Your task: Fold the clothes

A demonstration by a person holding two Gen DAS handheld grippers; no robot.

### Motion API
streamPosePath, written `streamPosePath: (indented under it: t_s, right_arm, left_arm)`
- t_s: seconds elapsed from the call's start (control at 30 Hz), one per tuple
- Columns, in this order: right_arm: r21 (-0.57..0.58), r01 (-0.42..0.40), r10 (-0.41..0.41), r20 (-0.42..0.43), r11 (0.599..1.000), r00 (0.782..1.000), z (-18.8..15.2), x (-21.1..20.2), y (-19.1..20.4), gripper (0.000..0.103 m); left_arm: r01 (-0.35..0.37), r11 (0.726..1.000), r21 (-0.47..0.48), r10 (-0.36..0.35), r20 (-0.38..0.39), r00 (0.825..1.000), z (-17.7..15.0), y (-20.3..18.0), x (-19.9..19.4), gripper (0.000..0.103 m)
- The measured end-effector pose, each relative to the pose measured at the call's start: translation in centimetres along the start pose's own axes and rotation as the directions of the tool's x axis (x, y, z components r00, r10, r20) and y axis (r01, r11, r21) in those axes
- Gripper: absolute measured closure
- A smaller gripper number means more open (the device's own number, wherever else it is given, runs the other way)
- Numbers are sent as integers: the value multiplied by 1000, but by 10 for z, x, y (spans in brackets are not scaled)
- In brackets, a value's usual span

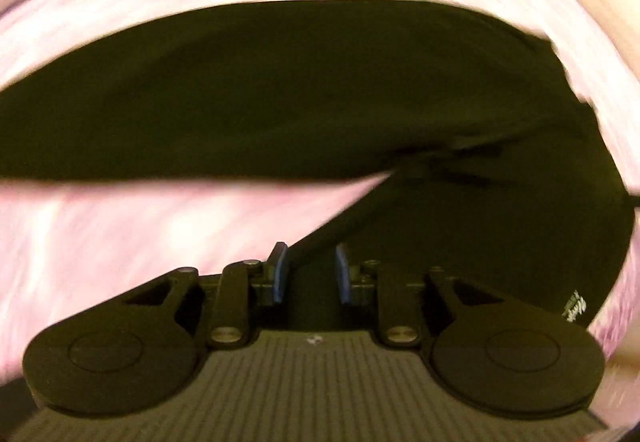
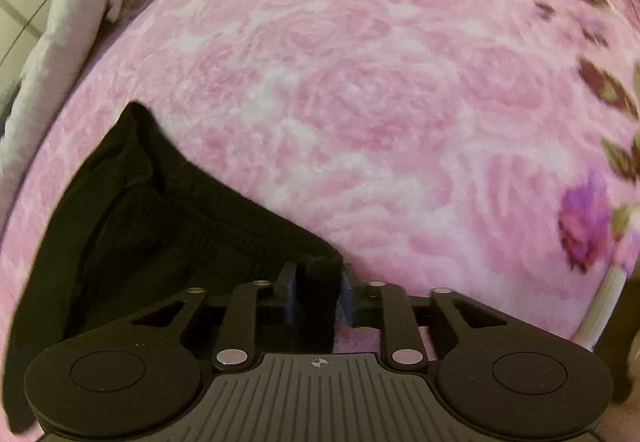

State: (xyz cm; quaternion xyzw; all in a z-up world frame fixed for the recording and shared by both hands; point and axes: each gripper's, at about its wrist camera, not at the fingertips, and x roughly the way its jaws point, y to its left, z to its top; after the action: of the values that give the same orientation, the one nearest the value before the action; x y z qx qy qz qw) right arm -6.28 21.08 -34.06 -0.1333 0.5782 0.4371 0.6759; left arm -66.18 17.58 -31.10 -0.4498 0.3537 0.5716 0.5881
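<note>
I've got both tools clamped on the black garment (image 1: 280, 94): left tool (image 1: 308, 270) and right tool (image 2: 318, 288). I'd keep tension even above the pink blanket (image 2: 380, 102), edges matched.

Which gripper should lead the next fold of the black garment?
Probably right: the right gripper has the black garment's corner between its fingers. The left gripper has only a fabric edge in a wider gap, so its grip is unclear.
</note>
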Motion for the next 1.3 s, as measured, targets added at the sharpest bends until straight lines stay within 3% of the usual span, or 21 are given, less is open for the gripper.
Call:
streamPosePath:
  t_s: [0.07, 0.1, 0.13, 0.2, 0.27, 0.33, 0.4, 0.47, 0.53, 0.6, 0.67, 0.77, 0.8, 0.83, 0.87, 0.93, 1.0, 1.07, 1.13, 1.23, 1.3]
  right_arm:
    - [54, -47, 48, -12, 997, 999, 1, -3, -7, 62]
    - [69, -67, 68, -13, 995, 998, 0, -4, -10, 50]
    - [84, -86, 87, -13, 993, 996, -1, -5, -13, 42]
    - [87, -122, 123, -6, 989, 992, -6, -6, -16, 41]
    - [67, -138, 139, -2, 988, 990, -11, -5, -17, 41]
    - [51, -152, 152, 9, 987, 988, -15, -7, -18, 41]
    - [47, -167, 167, 10, 985, 986, -16, -8, -20, 41]
    - [48, -176, 176, 5, 983, 984, -16, -8, -22, 41]
    - [43, -180, 180, -4, 983, 984, -15, -7, -21, 41]
    - [37, -184, 184, -10, 982, 983, -15, -6, -20, 41]
    - [45, -180, 180, -8, 983, 984, -16, -4, -19, 41]
    - [41, -185, 186, -9, 982, 983, -14, -2, -17, 41]
    - [26, -179, 179, -15, 984, 984, -13, -2, -15, 44]
    - [12, -172, 172, -21, 985, 985, -12, -2, -13, 71]
    - [-2, -158, 158, -34, 987, 987, -11, -1, -12, 86]
    - [-3, -151, 151, -37, 989, 988, -10, -5, -14, 91]
    - [-4, -146, 145, -38, 989, 989, -10, -11, -17, 92]
    - [-5, -142, 142, -39, 990, 989, -12, -19, -21, 93]
    - [-6, -138, 138, -40, 990, 990, -14, -27, -24, 93]
    - [-7, -133, 132, -42, 991, 990, -17, -40, -30, 93]
    - [-24, -110, 108, -72, 994, 992, -20, -27, -34, 92]
  left_arm:
    - [-56, 979, -196, 63, 32, 997, -36, 39, -21, 79]
    - [-81, 952, -295, 98, 44, 994, -55, 58, -31, 75]
    - [-105, 906, -411, 137, 50, 989, -79, 76, -42, 73]
    - [-130, 775, -619, 206, 52, 977, -127, 109, -63, 73]
    - [-127, 632, -765, 271, 64, 960, -174, 135, -82, 72]
    - [-114, 514, -850, 334, 76, 939, -212, 157, -98, 71]
    - [-92, 423, -902, 384, 86, 919, -235, 174, -108, 69]
    - [-41, 350, -936, 414, 115, 903, -253, 192, -118, 69]
    - [19, 307, -951, 426, 155, 891, -262, 205, -119, 67]
    - [48, 284, -958, 412, 167, 896, -260, 218, -109, 66]
    - [39, 266, -963, 401, 148, 904, -258, 226, -94, 66]
    - [7, 309, -951, 417, 142, 898, -251, 228, -90, 66]
    - [-28, 352, -935, 420, 131, 898, -247, 228, -90, 75]
    - [-68, 399, -914, 424, 118, 898, -242, 228, -91, 99]
    - [-104, 450, -887, 421, 108, 901, -240, 229, -88, 100]
    - [-164, 532, -831, 427, 96, 899, -233, 228, -91, 101]
    - [-213, 589, -779, 447, 94, 890, -226, 226, -96, 101]
    - [-252, 640, -726, 480, 122, 869, -220, 219, -106, 101]
    - [-272, 649, -711, 498, 125, 858, -221, 217, -112, 101]
    - [-322, 638, -699, 527, 92, 845, -227, 219, -112, 100]
    - [-355, 627, -694, 522, 36, 852, -235, 221, -102, 98]
